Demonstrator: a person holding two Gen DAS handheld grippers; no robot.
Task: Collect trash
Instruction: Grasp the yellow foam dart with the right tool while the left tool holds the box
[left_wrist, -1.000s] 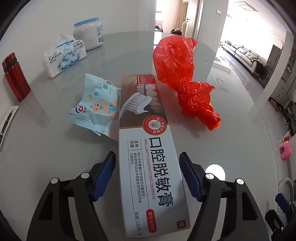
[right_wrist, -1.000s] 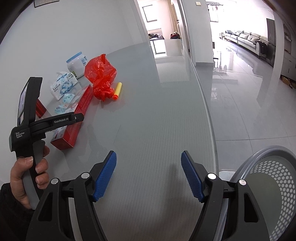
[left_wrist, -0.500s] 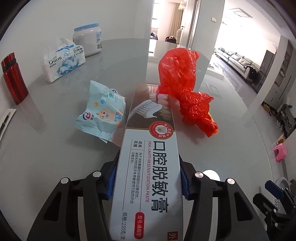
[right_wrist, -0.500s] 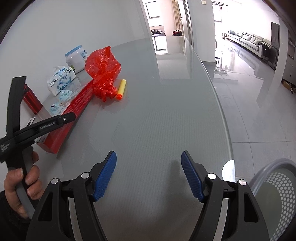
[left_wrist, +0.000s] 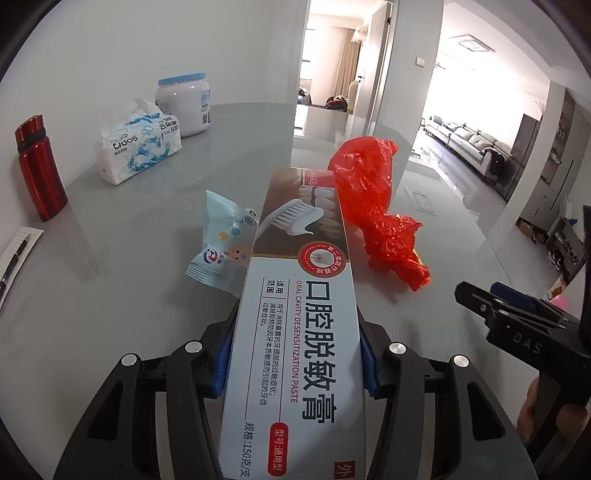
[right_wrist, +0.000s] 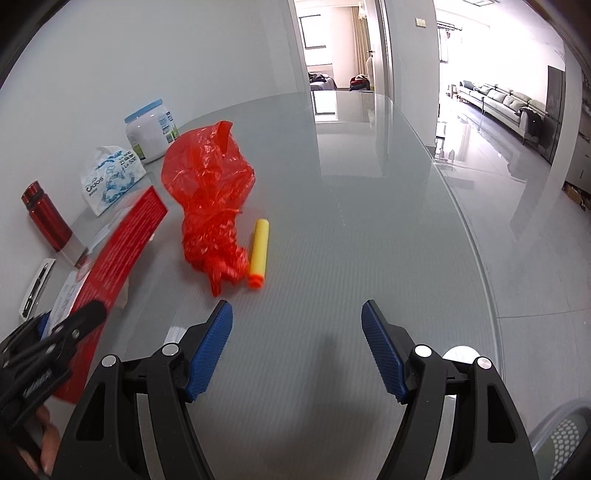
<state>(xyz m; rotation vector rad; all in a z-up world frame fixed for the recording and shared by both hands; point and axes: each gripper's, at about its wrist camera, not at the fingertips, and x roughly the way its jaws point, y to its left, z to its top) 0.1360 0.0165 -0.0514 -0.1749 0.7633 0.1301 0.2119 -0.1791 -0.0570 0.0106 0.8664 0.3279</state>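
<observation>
My left tongs (left_wrist: 295, 363) are clamped on the toothpaste box (left_wrist: 295, 332), the blue pads pressing its two long sides near the end closest to me. The box points away from me, its far end lifted above the glass desk (left_wrist: 129, 240). Just left of the box lies a light blue wipes packet (left_wrist: 221, 243), partly tucked behind the box's edge. A crumpled red plastic bag (left_wrist: 373, 210) sits just right of the box on the desk.

My right tongs (right_wrist: 297, 349) hang wide open over bare desk, holding nothing. Ahead of them the red bag lies beside a yellow foam dart (right_wrist: 258, 253) with an orange tip; the two look to be touching.

Further back stand a tissue pack (left_wrist: 138, 147), a white jar (left_wrist: 183, 105) with a blue lid and a red bottle (left_wrist: 40, 168).
</observation>
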